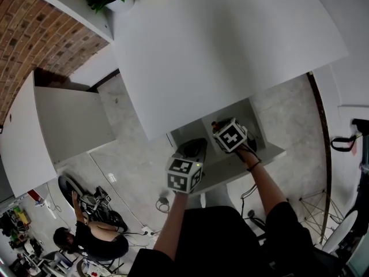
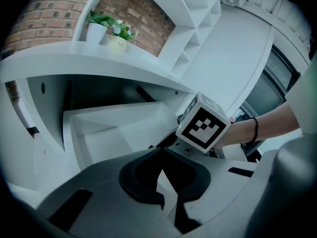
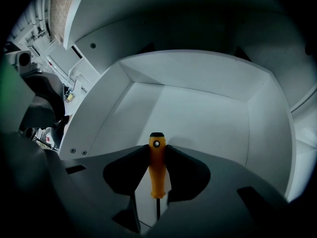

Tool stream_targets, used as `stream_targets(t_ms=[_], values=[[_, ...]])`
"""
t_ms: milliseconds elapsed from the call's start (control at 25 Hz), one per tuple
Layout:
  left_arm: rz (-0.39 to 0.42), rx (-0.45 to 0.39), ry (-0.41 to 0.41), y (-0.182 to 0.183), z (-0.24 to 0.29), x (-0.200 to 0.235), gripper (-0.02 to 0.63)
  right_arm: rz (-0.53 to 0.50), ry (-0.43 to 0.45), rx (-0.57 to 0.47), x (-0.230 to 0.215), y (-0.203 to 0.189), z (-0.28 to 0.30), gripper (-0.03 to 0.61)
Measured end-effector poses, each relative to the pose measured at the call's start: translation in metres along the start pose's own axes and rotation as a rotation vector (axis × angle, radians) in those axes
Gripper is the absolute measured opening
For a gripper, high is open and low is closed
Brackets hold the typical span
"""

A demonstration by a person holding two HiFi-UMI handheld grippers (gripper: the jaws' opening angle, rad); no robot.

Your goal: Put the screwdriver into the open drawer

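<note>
An orange-handled screwdriver sits between the pads of my right gripper, which is shut on the handle. Its black cap points into the open white drawer and its thin shaft runs back toward the camera. The drawer's floor below it is bare. In the head view the right gripper's marker cube hangs over the drawer under the white desk top. My left gripper waits just in front of the drawer, its fingertips touching with nothing between them, beside the right gripper's cube.
The white desk top overhangs the drawer and carries potted plants at its far end. A brick wall and white shelving stand behind. On the floor to the left a person crouches among gear and cables.
</note>
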State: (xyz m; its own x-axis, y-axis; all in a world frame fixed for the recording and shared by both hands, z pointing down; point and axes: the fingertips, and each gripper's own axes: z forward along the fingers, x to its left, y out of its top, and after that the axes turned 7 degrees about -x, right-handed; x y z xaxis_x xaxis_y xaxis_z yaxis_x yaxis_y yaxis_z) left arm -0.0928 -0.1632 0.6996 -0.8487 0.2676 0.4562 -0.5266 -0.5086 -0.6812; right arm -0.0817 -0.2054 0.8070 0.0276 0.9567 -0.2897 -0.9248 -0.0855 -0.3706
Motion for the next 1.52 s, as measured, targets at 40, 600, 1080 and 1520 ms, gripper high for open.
stream_targets(t_ms=[40,600,1080,1520], values=[[0.0,0.0,-0.001,0.0,0.0,0.0,0.009,-0.004,0.001,0.002,0.0,0.0,0.001,0.112],[0.009,-0.005,0.001,0.002,-0.004,0.0,0.008,-0.085,-0.078,-0.05,-0.007,0.014,0.004,0.123],[0.047,-0.044,0.013,0.021,-0.026,-0.005,0.008,0.007,-0.028,-0.108,0.012,0.026,-0.025,0.132],[0.137,-0.108,0.009,0.051,-0.062,-0.023,0.009,-0.112,-0.083,-0.238,0.031,0.057,-0.093,0.028]])
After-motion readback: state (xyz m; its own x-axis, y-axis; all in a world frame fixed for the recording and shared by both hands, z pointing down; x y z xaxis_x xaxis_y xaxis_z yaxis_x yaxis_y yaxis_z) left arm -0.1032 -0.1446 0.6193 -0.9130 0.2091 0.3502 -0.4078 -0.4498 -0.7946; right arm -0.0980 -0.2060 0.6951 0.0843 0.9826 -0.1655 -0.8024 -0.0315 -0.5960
